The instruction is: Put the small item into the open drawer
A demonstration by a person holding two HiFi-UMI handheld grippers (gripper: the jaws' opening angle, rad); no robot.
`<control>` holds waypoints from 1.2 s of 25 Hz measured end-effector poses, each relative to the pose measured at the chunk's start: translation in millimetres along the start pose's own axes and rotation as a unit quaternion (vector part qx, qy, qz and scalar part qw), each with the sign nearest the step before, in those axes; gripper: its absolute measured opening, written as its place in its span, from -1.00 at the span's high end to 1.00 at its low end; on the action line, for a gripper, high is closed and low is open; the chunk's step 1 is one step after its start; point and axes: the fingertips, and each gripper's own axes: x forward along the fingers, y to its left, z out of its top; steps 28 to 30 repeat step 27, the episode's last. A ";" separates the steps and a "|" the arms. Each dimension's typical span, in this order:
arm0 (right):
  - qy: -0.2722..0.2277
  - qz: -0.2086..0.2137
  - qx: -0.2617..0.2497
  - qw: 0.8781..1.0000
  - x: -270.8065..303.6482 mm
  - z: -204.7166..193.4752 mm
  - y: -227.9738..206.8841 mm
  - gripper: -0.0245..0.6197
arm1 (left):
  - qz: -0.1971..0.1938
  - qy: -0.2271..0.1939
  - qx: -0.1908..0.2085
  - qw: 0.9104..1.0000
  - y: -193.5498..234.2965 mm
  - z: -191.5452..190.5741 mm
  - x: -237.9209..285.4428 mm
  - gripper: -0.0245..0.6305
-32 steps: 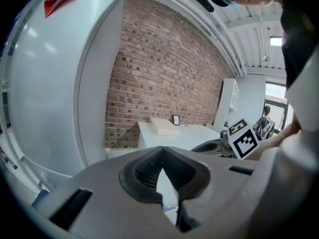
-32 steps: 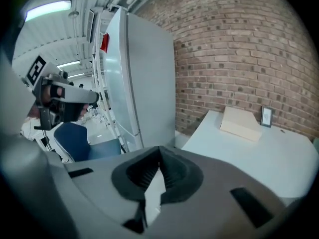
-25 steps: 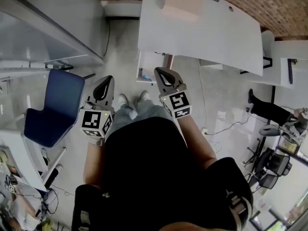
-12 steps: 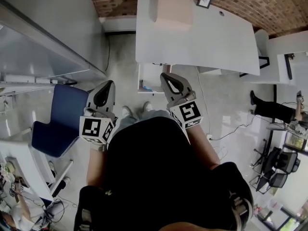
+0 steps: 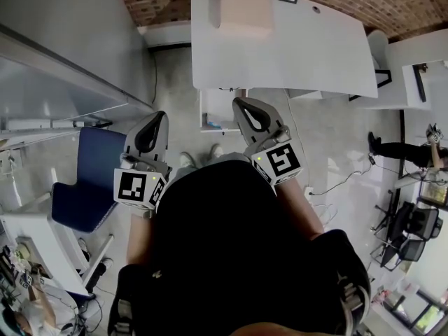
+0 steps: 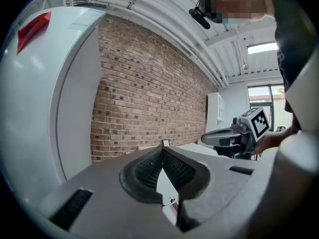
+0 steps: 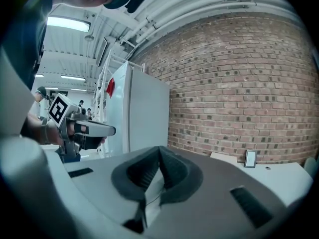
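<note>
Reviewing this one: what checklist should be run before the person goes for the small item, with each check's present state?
1. Left gripper empty: ok, jaws together on nothing.
2. Right gripper empty: ok, jaws together on nothing.
3. Jaws apart for a pickup: not ok, both shut.
4. Drawer under the white desk open: ok, it looks pulled out.
5. Small item located: cannot tell.
6. Blue chair out of the way: ok, off to the left.

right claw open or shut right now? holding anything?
Shut, empty. The right claw shows its pads meeting at the tips in the right gripper view, with nothing between them.
</note>
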 end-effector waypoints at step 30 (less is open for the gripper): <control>-0.002 -0.011 0.002 1.000 -9.8 -4.4 -3.1 0.89 | -0.008 0.004 0.010 1.000 -11.4 -2.0 2.8 0.92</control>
